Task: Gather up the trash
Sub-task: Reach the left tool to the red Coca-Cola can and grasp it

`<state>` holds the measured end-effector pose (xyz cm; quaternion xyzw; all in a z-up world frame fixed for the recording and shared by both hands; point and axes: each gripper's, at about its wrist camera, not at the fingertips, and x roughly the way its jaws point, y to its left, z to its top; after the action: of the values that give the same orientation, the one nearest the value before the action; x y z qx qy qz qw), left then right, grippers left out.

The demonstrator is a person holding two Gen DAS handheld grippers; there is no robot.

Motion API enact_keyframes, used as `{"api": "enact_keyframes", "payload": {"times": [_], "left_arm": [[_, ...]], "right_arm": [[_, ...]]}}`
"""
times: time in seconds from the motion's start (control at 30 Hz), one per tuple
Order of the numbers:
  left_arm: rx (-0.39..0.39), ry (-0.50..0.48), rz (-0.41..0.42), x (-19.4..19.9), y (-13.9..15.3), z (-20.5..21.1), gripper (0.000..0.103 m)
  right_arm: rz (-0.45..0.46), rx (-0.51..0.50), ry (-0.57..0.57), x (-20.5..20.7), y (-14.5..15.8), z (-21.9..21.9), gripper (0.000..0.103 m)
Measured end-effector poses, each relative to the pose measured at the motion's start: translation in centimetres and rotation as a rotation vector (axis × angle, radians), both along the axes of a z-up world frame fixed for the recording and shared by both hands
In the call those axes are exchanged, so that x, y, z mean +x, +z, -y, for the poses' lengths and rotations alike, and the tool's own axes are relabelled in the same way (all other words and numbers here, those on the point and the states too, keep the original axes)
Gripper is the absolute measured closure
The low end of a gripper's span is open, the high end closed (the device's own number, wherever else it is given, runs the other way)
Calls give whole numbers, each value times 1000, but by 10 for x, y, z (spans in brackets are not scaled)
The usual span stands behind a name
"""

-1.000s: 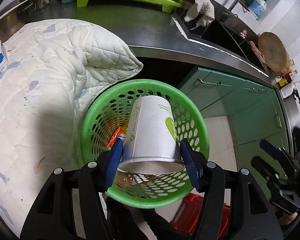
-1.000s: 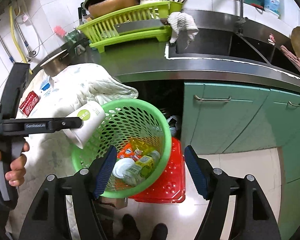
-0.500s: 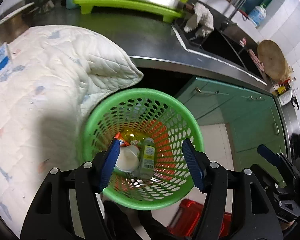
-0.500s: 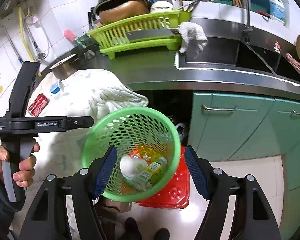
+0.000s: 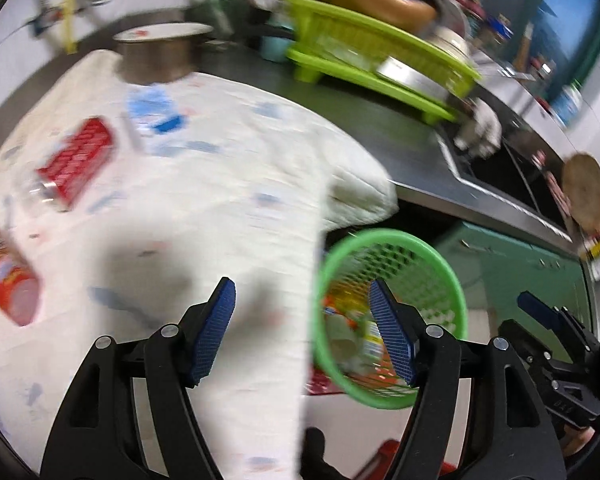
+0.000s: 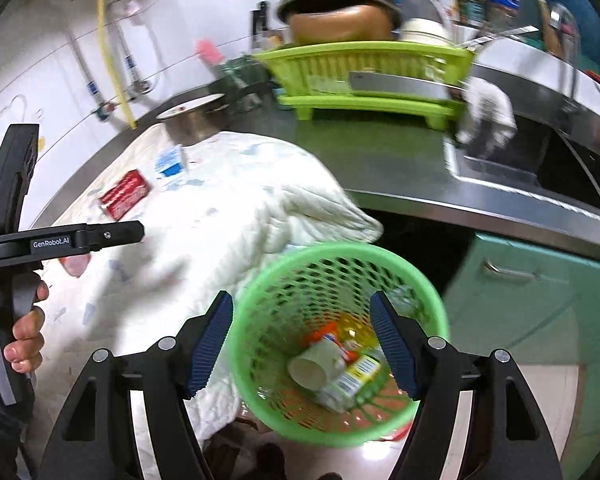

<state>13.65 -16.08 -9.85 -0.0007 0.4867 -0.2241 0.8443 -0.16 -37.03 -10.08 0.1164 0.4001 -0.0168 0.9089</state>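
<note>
Since a second ago your left tongs (image 5: 302, 328) have dropped the paper cup (image 6: 314, 364) into the green basket (image 6: 260, 292) and swung off toward ten o'clock. Both left and right tongs (image 6: 302, 342) stand open, empty. The white cup lies tipped among wrappers; a red box (image 5: 76, 160) awaits on the counter.

Lime dish rack (image 6: 364, 76) on steel counter (image 6: 380, 160); brown pot (image 6: 336, 20) atop; teal cabinets (image 6: 540, 300) below.
</note>
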Motion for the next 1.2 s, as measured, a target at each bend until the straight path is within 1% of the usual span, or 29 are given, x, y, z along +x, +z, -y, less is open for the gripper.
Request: {"api": "enact_keyframes", "payload": {"times": [0.07, 0.27, 0.4, 0.43, 0.5, 0.67, 0.77, 0.9, 1.07, 1.13, 1.2], "left_arm": [[0, 51, 7, 9, 2, -26, 34], [29, 173, 33, 33, 6, -88, 34], [65, 211, 75, 59, 11, -116, 34], [77, 211, 88, 66, 13, -120, 33], [111, 221, 110, 82, 15, -129, 26], [165, 199, 112, 131, 8, -144, 26], [188, 157, 100, 152, 1, -142, 25], [230, 122, 85, 171, -11, -136, 24], [235, 71, 65, 187, -24, -134, 24], [258, 54, 56, 192, -30, -131, 24], [254, 52, 48, 196, -34, -131, 24]], "right_arm": [[5, 0, 33, 11, 1, -12, 35], [17, -3, 120, 43, 4, -49, 35], [22, -3, 162, 63, 7, -70, 35], [21, -3, 171, 68, 8, -75, 35], [16, 1, 184, 75, 7, -82, 35], [9, -6, 216, 95, 6, -98, 35], [7, -14, 230, 110, 5, -105, 35], [6, -26, 249, 136, 5, -113, 35], [-2, -6, 266, 174, 9, -119, 35], [-4, -3, 274, 193, 12, -122, 35], [-7, -1, 287, 210, 13, -126, 35]]}}
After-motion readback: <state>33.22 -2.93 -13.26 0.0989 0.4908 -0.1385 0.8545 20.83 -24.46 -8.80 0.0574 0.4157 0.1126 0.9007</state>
